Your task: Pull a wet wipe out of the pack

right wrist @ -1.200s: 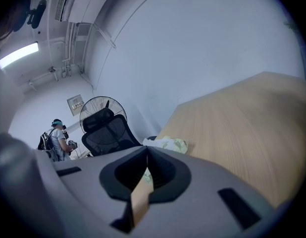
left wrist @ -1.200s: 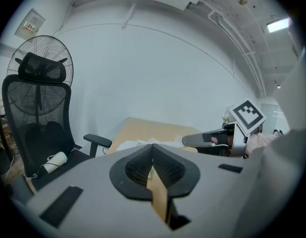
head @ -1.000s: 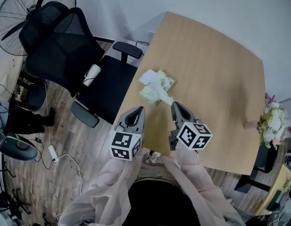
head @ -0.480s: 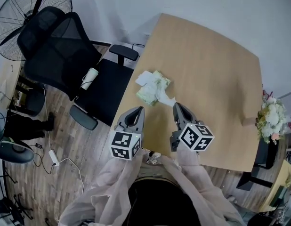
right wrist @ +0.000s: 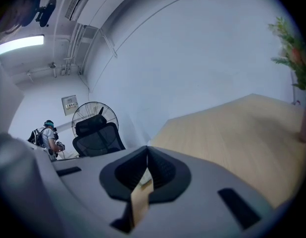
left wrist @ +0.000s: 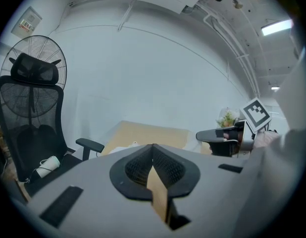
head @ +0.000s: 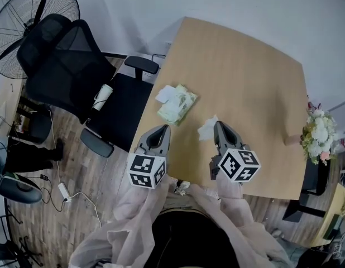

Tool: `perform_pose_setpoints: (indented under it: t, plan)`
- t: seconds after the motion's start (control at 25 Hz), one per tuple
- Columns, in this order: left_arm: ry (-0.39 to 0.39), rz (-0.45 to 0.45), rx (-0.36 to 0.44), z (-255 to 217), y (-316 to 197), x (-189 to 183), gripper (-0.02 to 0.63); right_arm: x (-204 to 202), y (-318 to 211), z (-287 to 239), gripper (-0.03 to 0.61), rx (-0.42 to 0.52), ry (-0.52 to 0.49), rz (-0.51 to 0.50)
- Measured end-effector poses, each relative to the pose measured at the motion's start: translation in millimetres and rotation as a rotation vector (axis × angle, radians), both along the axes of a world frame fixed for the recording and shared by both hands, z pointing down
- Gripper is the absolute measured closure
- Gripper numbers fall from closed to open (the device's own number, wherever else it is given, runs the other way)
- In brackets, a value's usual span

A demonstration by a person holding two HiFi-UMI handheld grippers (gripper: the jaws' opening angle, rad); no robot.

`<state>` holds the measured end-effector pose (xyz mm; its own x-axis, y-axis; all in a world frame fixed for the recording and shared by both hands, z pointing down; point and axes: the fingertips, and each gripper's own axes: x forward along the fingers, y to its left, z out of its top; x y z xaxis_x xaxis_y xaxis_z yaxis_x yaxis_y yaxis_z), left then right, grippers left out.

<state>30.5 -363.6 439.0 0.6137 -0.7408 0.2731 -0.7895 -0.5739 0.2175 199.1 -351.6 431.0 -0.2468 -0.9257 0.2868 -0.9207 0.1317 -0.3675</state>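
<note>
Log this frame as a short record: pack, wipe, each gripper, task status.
pack: lies on the table near its left edge; the flap looks open
wipe: white and crumpled, apart from the pack, at the right gripper's tip
right gripper: jaws together, pinching the wipe
left gripper: jaws together, nothing between them, apart from the pack
task status: the wipe looks fully out of the pack
nearby: chair, fan, flowers
</note>
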Motion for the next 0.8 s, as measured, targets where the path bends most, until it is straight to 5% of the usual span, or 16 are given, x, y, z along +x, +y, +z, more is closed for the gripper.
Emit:
perform_pose_setpoints:
  t: [0.24, 0.8]
  plan:
    - [0.004, 0.027, 0.013, -4.4, -2.0, 11.8, 0.603, 21.0, 13.3, -4.1, 0.566, 0.002, 0.112, 0.025]
    - [0.019, 0.068, 0.05, -19.8, -12.5, 29.6, 0.603, 49.7, 24.0, -22.2, 0.569, 0.077, 0.183, 0.093]
